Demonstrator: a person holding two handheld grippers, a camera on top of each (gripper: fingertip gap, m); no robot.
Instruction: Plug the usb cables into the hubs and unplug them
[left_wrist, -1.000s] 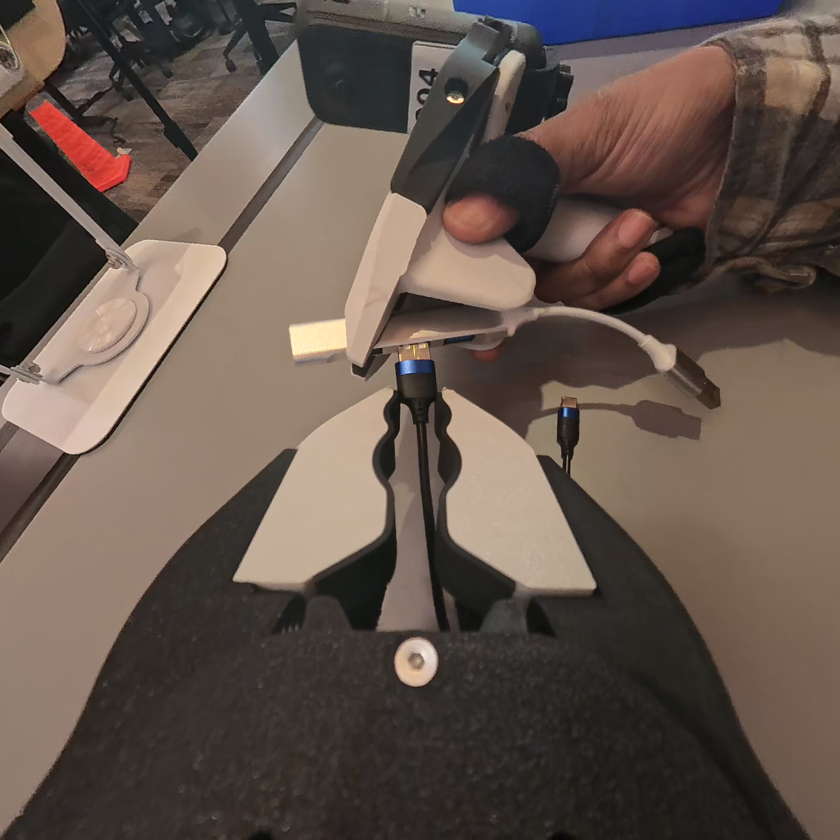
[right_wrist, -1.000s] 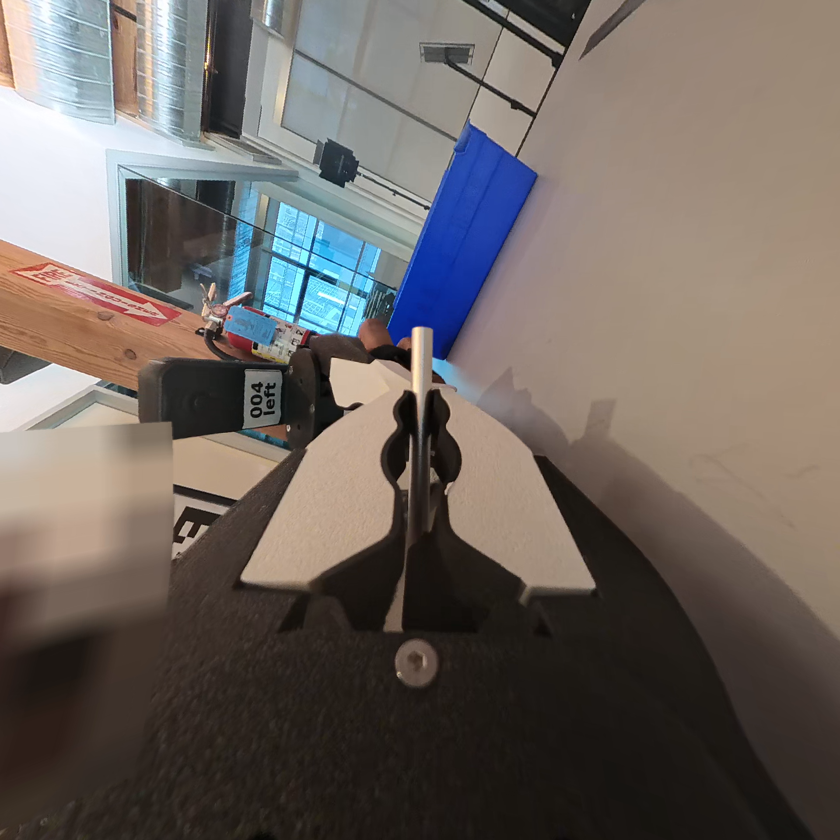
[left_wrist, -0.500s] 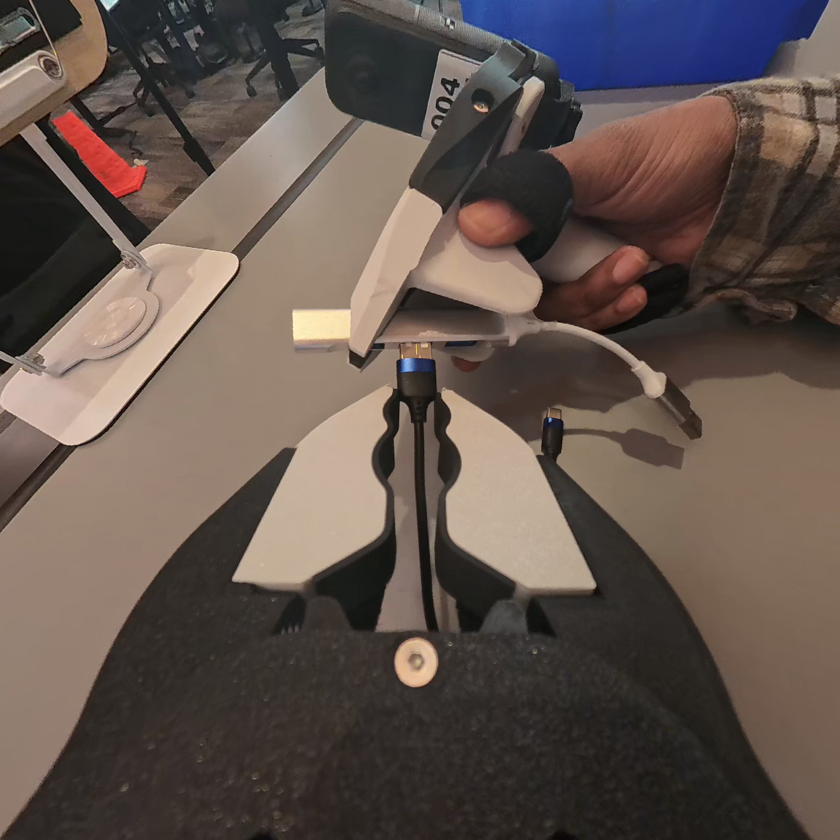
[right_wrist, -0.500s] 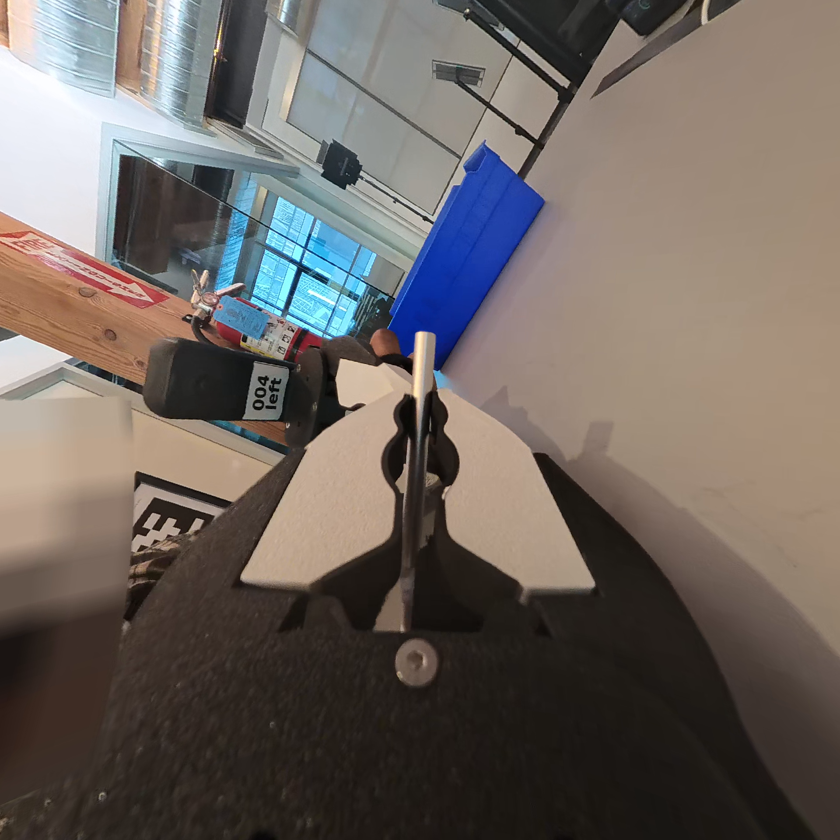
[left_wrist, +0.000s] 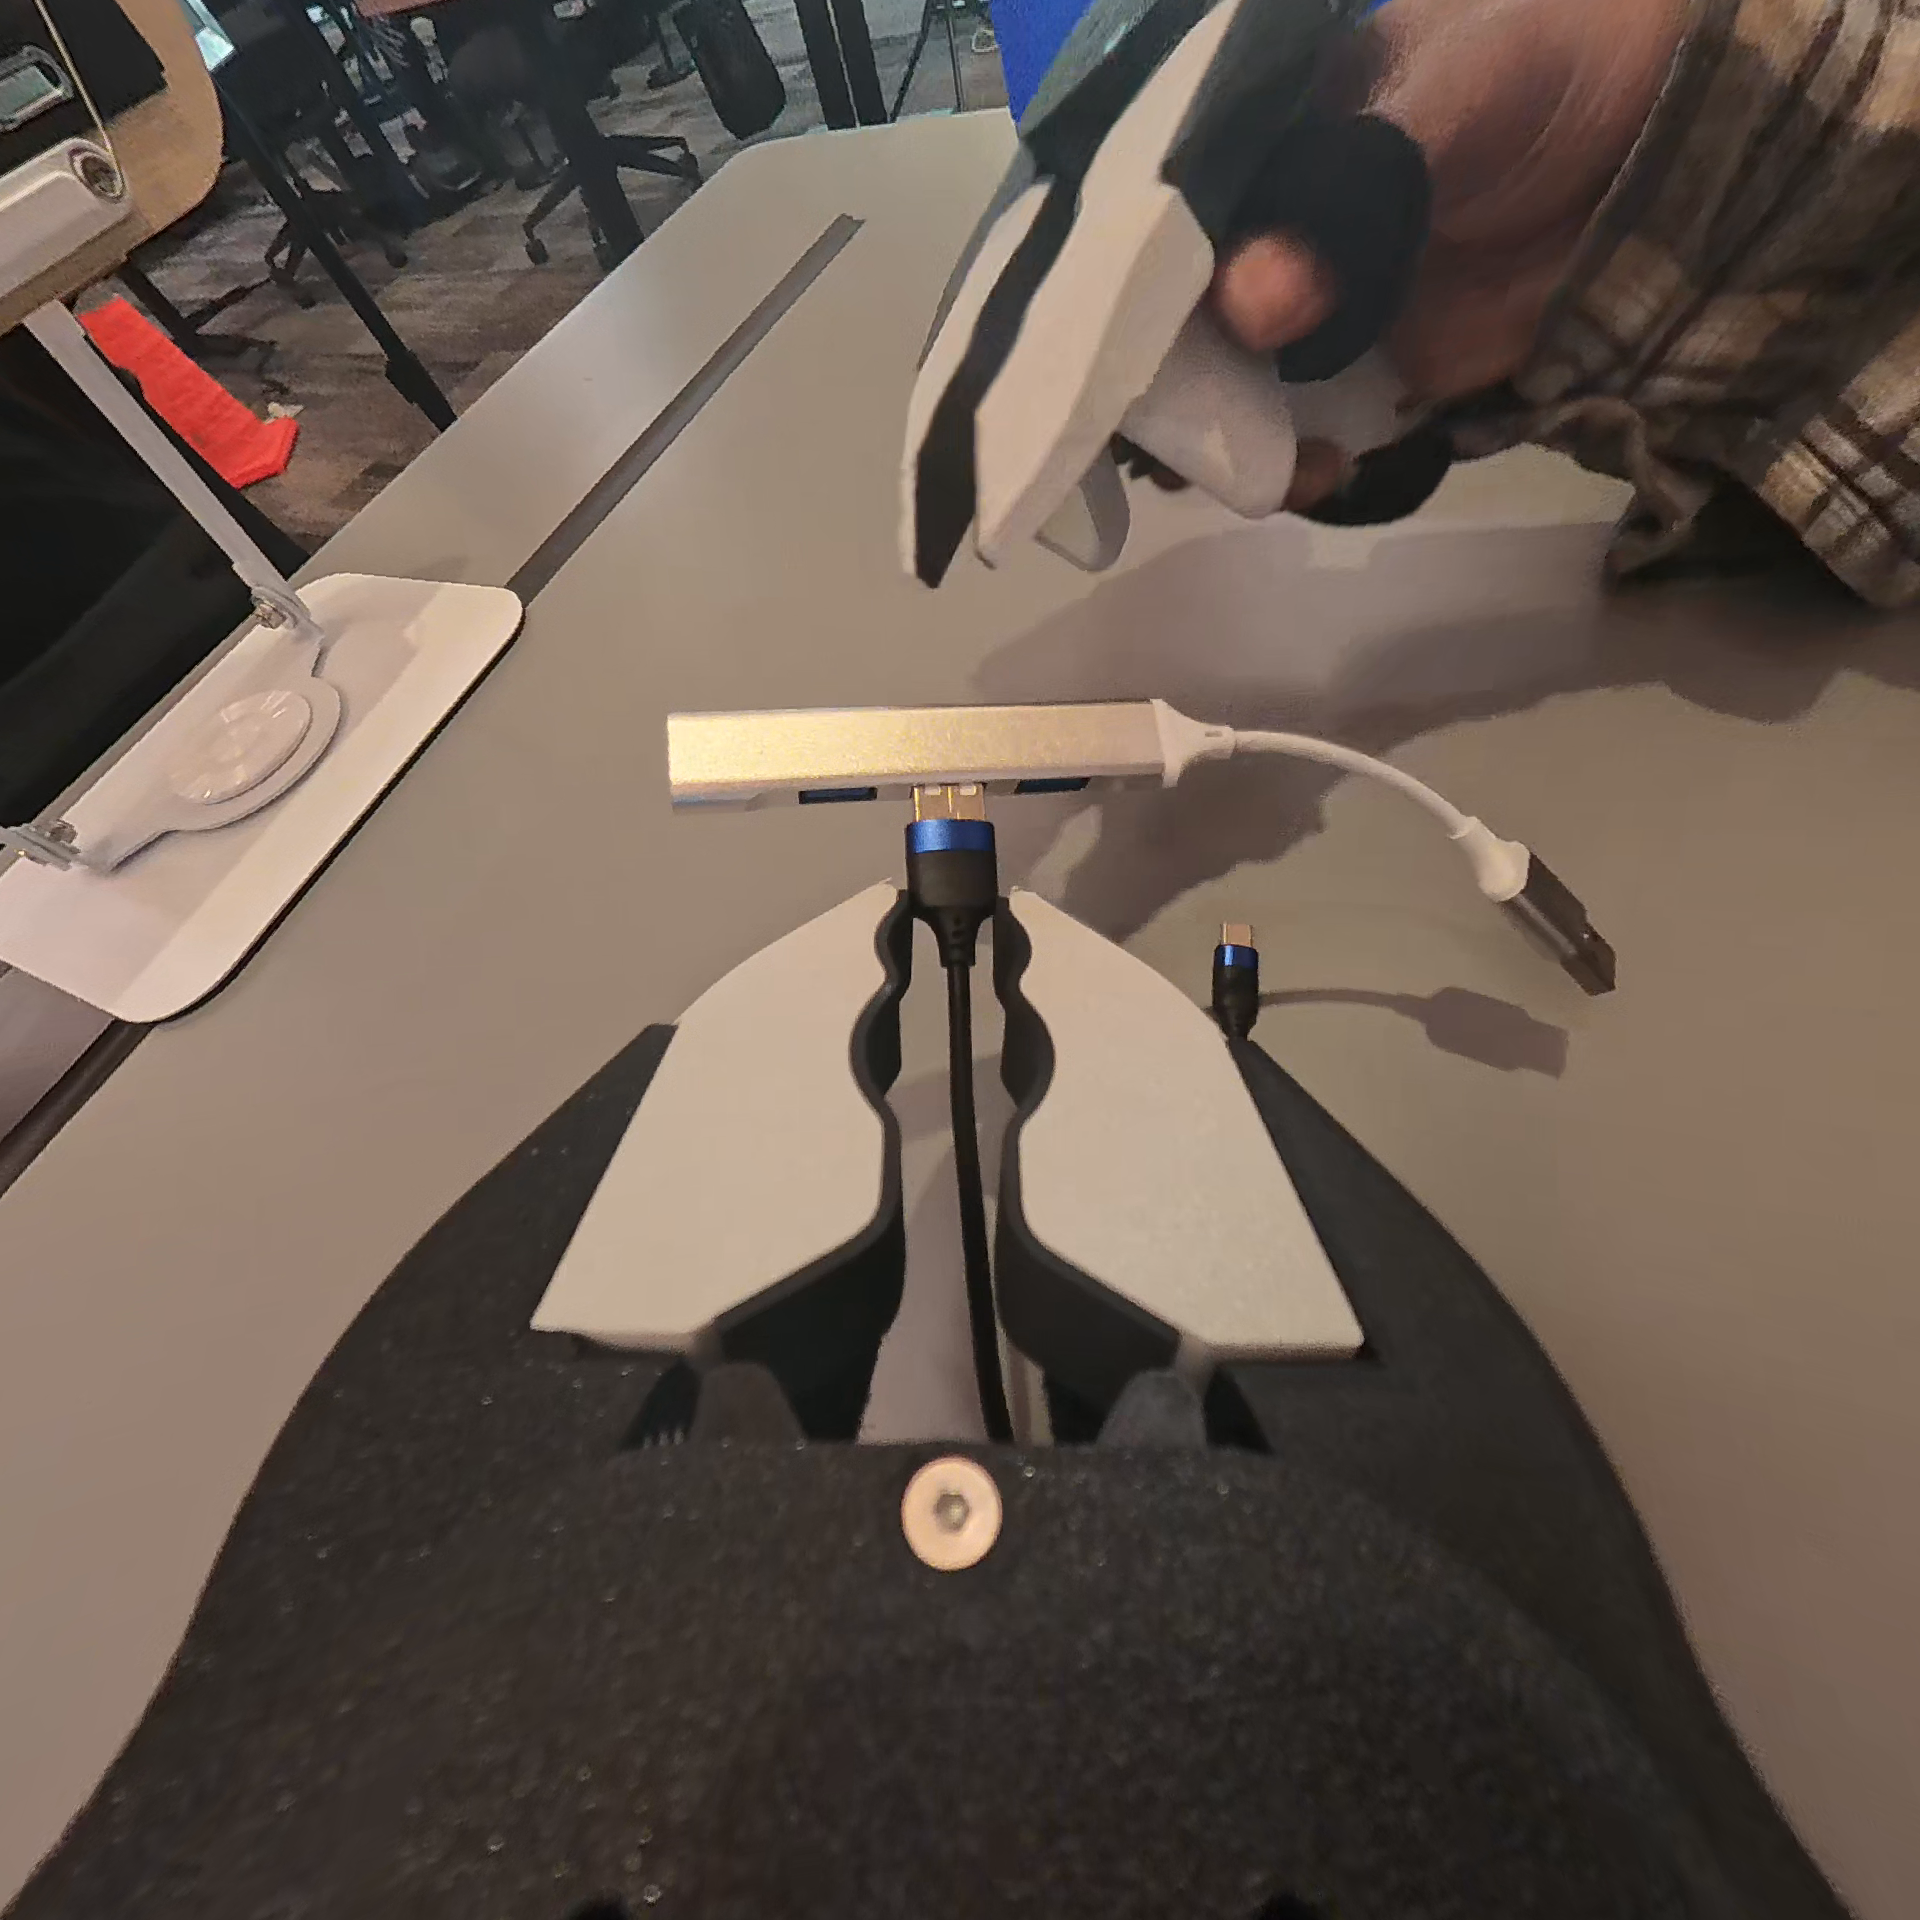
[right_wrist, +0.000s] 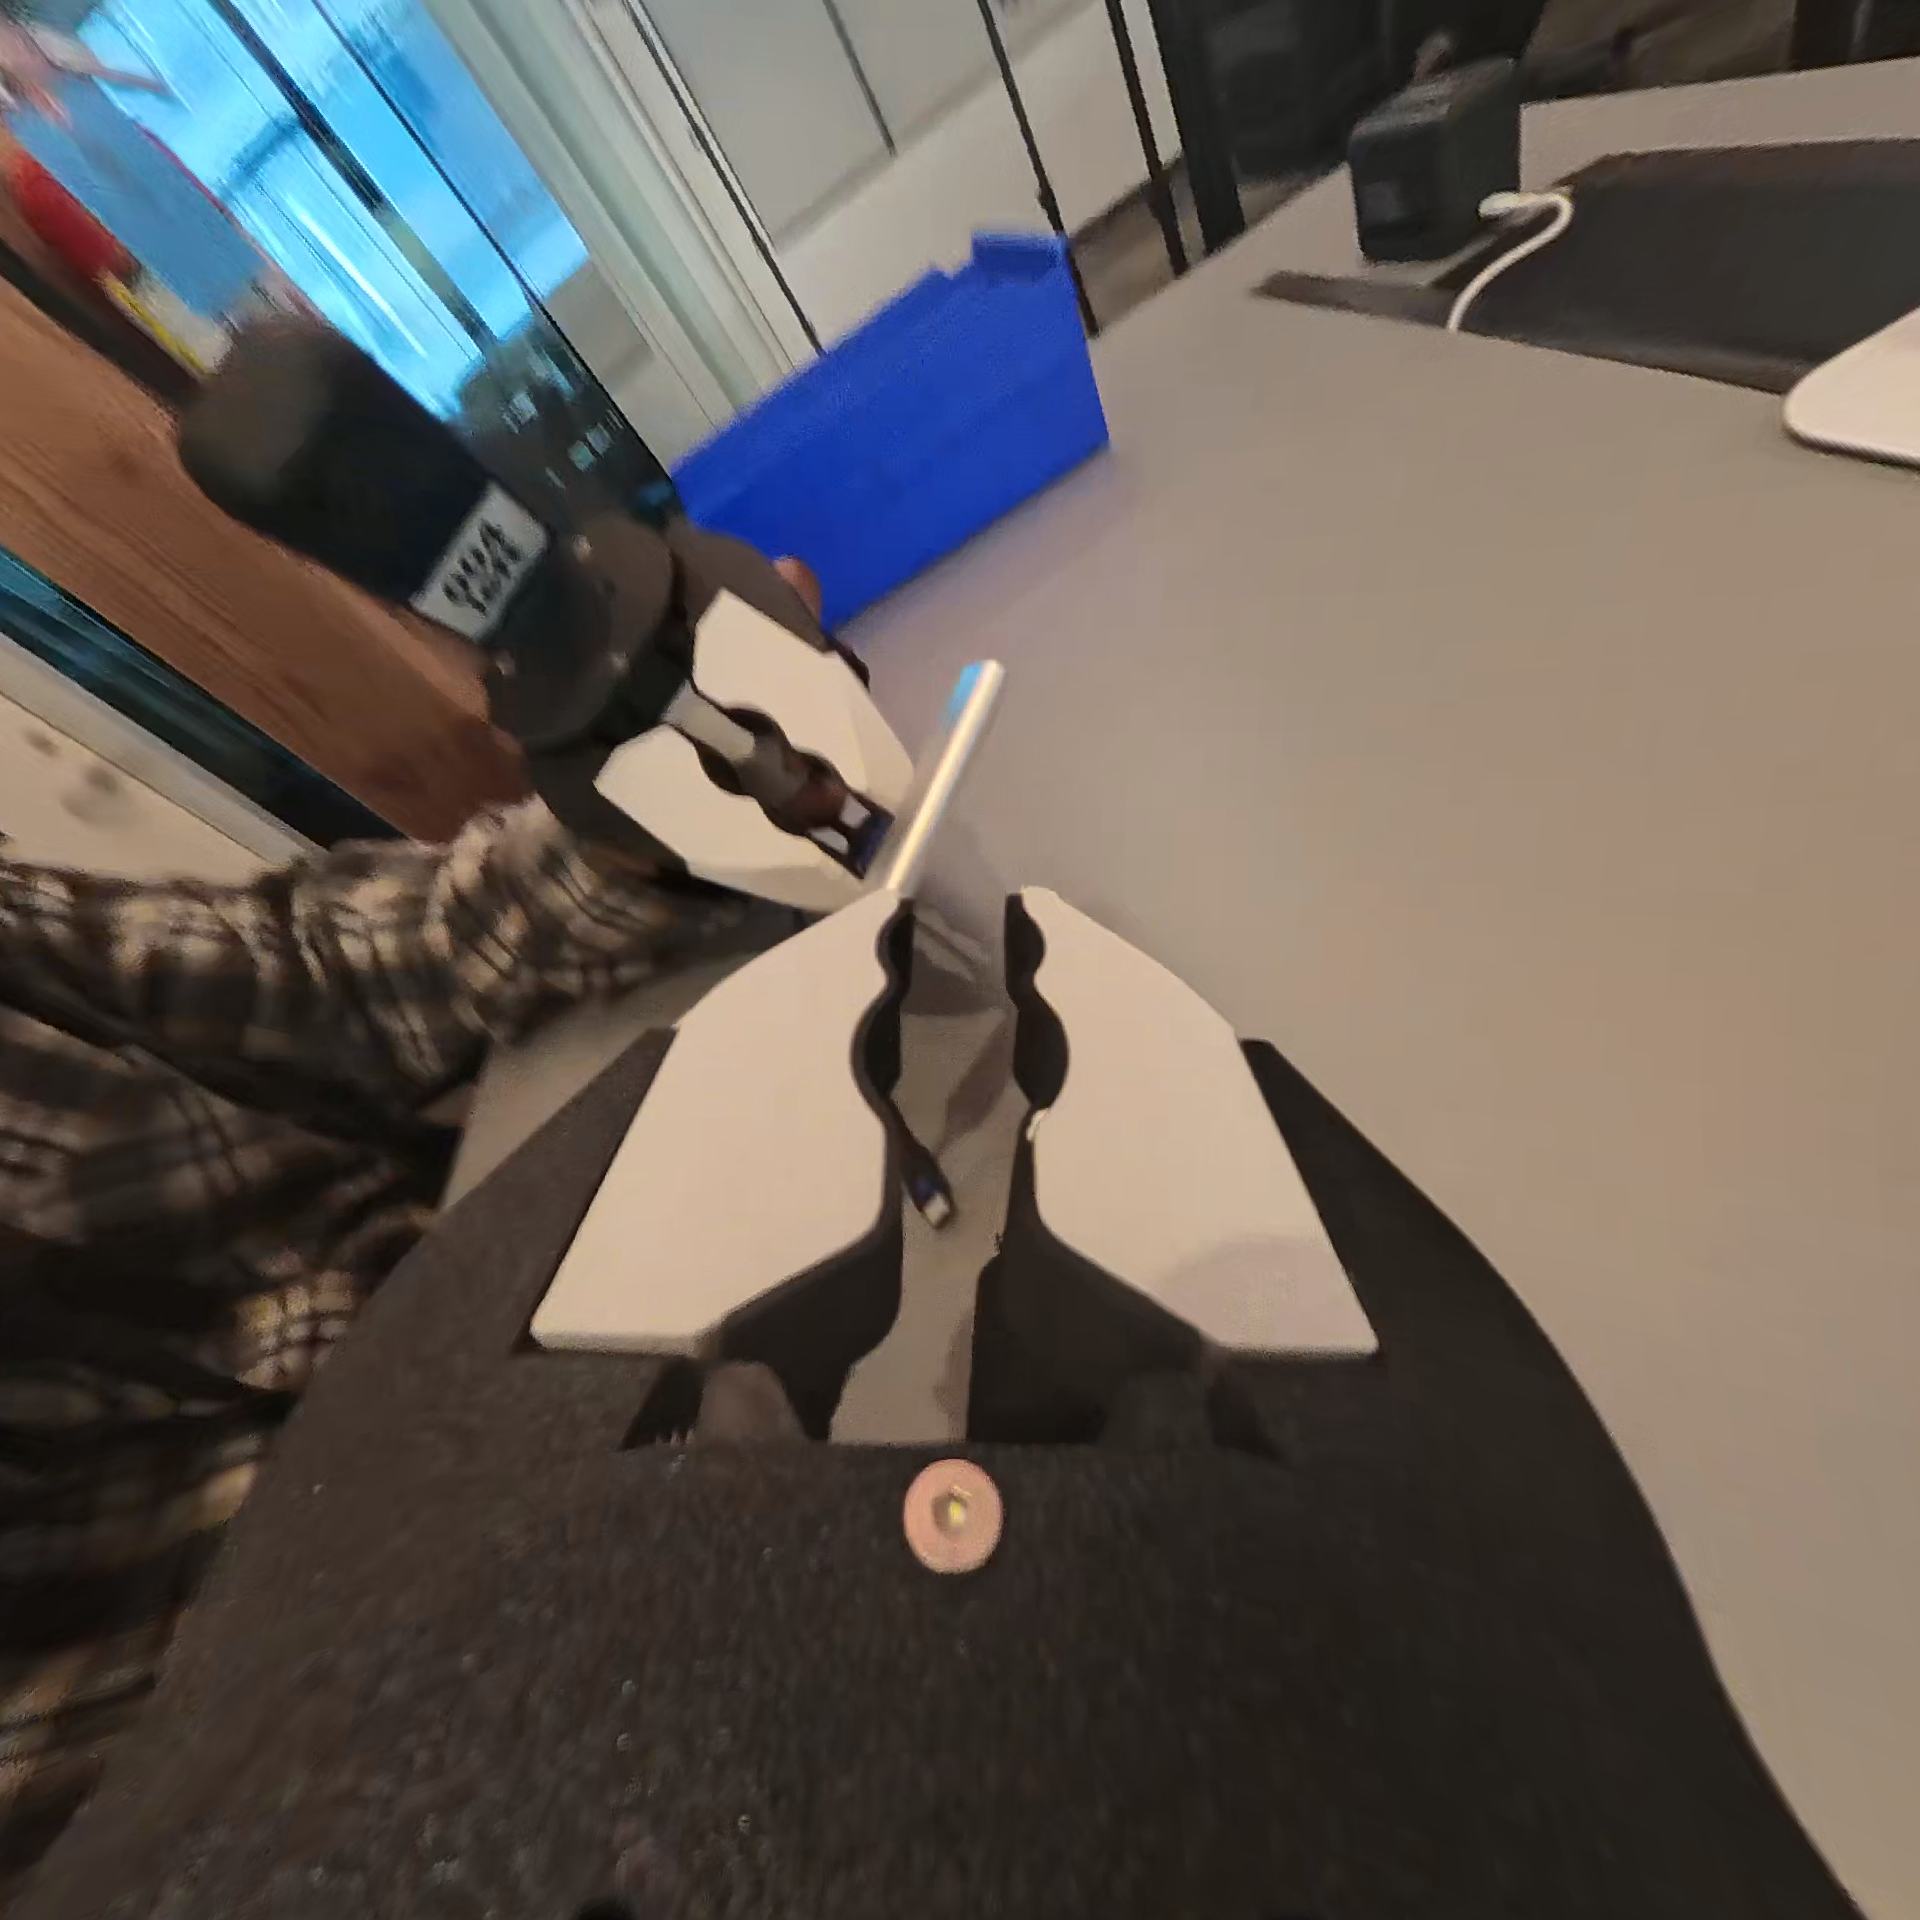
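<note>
In the left wrist view a white stand base (left_wrist: 260, 769) sits at the left edge of the grey surface (left_wrist: 520, 1039), and at frame centre the silver hub (left_wrist: 904, 750) lies with its long axis running left to right, its white lead (left_wrist: 1351, 774) trailing off to the right. The black cable (left_wrist: 966, 1143) points straight up the frame, its blue-collared plug (left_wrist: 948, 842) seated in the hub's near side, and the left gripper (left_wrist: 948, 914) has its jaws closed on that cable just behind the plug. At upper right the right gripper (left_wrist: 961, 540), held in a hand (left_wrist: 1507, 156), hangs above the hub with its jaws parted and empty, while the cable's loose small end (left_wrist: 1236, 961) lies on the surface right of centre.
</note>
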